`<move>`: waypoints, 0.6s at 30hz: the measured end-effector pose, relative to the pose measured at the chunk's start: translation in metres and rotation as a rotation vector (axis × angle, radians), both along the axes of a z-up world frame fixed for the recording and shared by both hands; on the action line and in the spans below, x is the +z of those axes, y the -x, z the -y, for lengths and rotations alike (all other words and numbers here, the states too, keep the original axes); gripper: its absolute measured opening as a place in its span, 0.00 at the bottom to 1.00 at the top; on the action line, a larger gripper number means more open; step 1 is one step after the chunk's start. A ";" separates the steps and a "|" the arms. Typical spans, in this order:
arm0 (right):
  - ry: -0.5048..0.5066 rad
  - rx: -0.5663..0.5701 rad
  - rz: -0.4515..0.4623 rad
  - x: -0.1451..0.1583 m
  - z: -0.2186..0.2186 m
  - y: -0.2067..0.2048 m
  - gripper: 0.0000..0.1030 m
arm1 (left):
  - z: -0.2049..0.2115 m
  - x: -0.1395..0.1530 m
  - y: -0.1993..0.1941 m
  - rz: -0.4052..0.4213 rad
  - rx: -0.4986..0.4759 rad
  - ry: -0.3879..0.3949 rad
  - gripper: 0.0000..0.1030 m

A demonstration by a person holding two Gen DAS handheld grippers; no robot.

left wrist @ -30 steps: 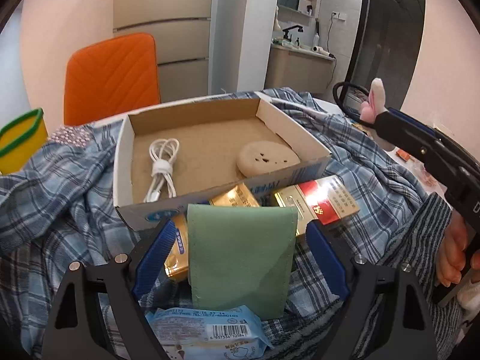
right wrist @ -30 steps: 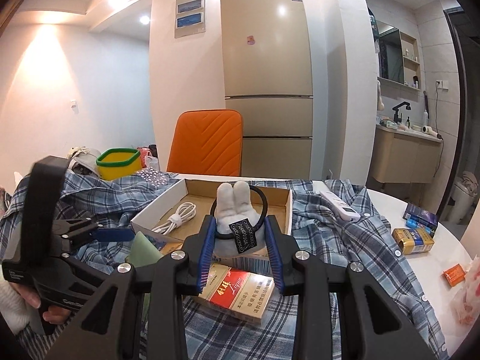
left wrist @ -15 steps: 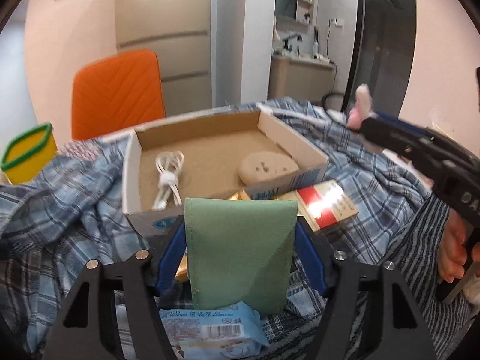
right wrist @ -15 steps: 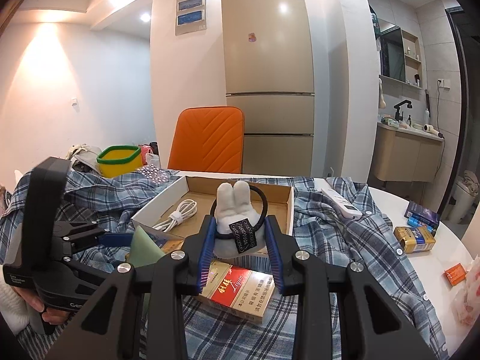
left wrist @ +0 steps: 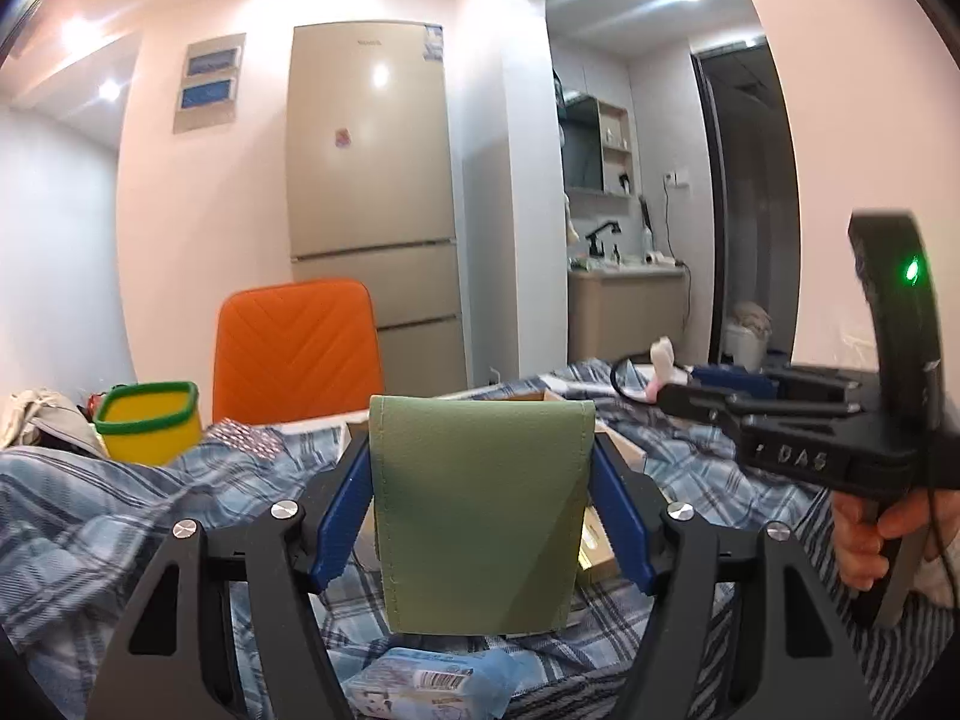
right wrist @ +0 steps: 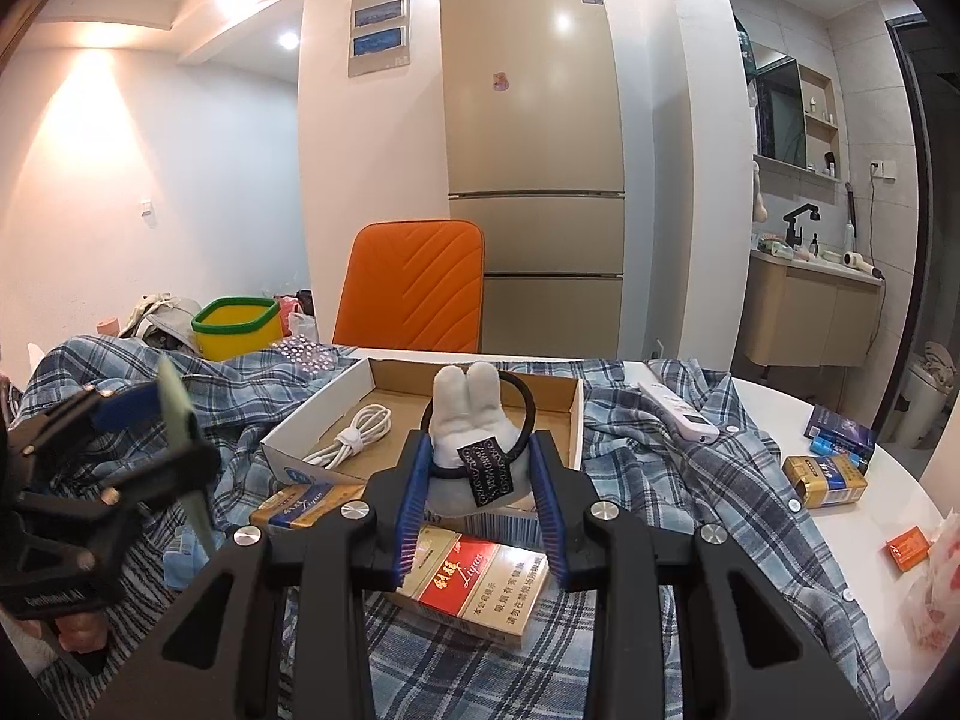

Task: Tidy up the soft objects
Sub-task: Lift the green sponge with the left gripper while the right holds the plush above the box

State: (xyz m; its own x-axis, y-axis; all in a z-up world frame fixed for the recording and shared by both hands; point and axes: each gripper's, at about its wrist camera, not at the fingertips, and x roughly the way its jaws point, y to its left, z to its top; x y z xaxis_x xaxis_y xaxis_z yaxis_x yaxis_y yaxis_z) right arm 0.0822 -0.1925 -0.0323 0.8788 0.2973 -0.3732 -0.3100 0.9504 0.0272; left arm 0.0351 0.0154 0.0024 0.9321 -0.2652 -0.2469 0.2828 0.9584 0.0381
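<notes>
Pouch [left wrist: 480, 510], green and soft, sits clamped upright between the blue pads of the left tongs [left wrist: 480, 498], lifted above the plaid shirt [left wrist: 108, 516] that drapes the surface. From the left wrist view, a yellow tub [left wrist: 150, 423] with a green rim stands at 9 o'clock of the pouch, an orange chair [left wrist: 297, 348] behind it at 11 o'clock, and a blue wipes pack [left wrist: 429, 684] lies on the shirt at 6 o'clock, just below the pouch. At 3 o'clock the right tongs appear side-on, held by a hand [left wrist: 882, 534].

In the right wrist view, the left tongs [right wrist: 150, 420] show at 9 o'clock with the pouch [right wrist: 183, 450] seen edge-on between them. A cardboard box [right wrist: 312, 420] lies at centre on the shirt, with a white cable [right wrist: 354, 435] coiled in its left half. The right tongs [right wrist: 480, 480] grip a white plush hair tie [right wrist: 474, 426], its black band looping behind the plush and a dark tag hanging in front; it is held over the near edge of the box. A red and gold carton [right wrist: 480, 585] lies on the shirt at 6 o'clock of the plush. A white remote [right wrist: 678, 414] rests on the shirt at 3 o'clock, and a gold pack [right wrist: 825, 480] sits on the bare surface [right wrist: 870, 534] farther right.
</notes>
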 end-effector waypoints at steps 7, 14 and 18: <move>0.008 -0.024 0.066 0.011 -0.002 0.012 0.34 | -0.005 0.039 0.019 0.089 0.063 0.031 0.66; -0.004 -0.031 0.180 0.052 -0.008 0.035 0.34 | 0.004 0.074 0.027 0.196 0.146 0.005 0.66; -0.054 -0.049 0.248 0.091 -0.006 0.040 0.34 | 0.008 0.097 0.023 0.245 0.173 0.022 0.66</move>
State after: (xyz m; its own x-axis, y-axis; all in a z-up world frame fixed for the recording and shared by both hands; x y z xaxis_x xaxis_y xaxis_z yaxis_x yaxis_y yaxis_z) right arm 0.0421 -0.1862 0.0584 0.9553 0.2658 -0.1295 -0.2671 0.9636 0.0076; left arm 0.0123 0.0073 0.0995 0.9950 -0.0996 -0.0053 0.0998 0.9930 0.0638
